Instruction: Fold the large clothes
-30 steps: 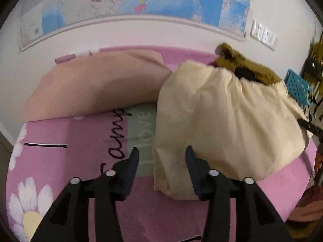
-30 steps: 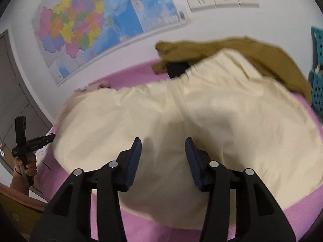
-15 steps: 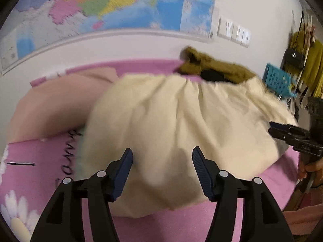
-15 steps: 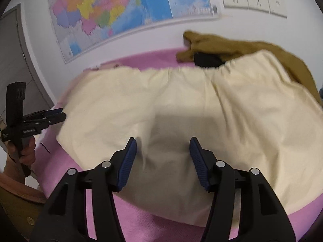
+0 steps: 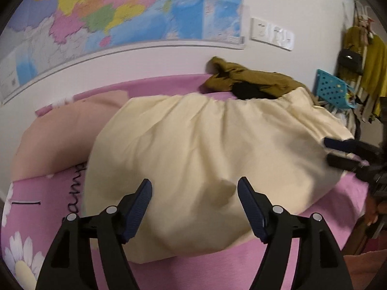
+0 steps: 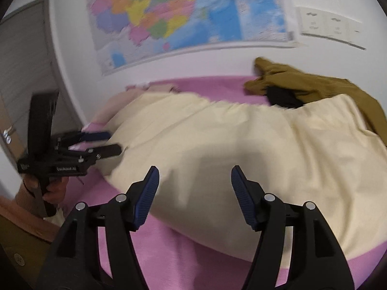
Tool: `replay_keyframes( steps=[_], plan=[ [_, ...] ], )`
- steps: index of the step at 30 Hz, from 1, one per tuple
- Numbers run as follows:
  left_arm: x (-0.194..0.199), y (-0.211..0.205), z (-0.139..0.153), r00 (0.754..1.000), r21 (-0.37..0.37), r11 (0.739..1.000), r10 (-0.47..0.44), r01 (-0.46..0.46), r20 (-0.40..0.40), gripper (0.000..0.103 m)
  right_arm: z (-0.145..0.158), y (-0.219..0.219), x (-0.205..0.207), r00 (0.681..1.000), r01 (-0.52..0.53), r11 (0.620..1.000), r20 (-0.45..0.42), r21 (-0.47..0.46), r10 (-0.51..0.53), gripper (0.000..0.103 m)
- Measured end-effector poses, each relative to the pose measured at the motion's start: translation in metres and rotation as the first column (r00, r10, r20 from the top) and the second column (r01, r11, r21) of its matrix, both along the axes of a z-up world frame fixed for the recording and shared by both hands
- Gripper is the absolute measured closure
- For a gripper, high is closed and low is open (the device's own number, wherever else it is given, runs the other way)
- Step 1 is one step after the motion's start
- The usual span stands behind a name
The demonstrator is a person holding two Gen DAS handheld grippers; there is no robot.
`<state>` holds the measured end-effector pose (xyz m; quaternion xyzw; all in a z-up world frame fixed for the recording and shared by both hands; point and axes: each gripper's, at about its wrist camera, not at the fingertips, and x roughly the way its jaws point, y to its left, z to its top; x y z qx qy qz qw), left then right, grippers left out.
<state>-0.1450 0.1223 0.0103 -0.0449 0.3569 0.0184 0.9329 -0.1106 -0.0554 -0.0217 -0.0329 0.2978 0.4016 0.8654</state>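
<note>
Both hand-held grippers, left and right, are opening, empty, and have just let go of the cream garment. It now lies spread wider across the bed, probably ready for the next fold.

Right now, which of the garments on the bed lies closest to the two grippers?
The cream garment, spread wide in front of both opening, empty grippers. The olive-brown garment is bunched at the wall, and the peach one lies farther left.

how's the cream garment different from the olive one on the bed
The cream garment is spread wide and fairly smooth across the bed's middle; the olive garment is bunched in a crumpled heap by the wall. The cream one looks far larger and overlaps the olive one's edge. Both lie on the pink bedspread.
</note>
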Motion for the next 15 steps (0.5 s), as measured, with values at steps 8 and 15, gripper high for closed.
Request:
replay_keyframes(
  steps=[8, 15],
  plan=[
    [0.028, -0.014, -0.034, 0.994, -0.052, 0.998, -0.051, 0.046, -0.096, 0.028, -0.014, 0.008, 0.006, 0.999, -0.006, 1.000, -0.033, -0.022, 0.006, 0.039],
    [0.031, -0.011, -0.036, 0.994, -0.083, 0.996, -0.052, 0.044, -0.099, 0.028, -0.002, -0.054, 0.037, 0.981, 0.190, 0.980, -0.061, 0.058, -0.186, 0.038]
  ],
)
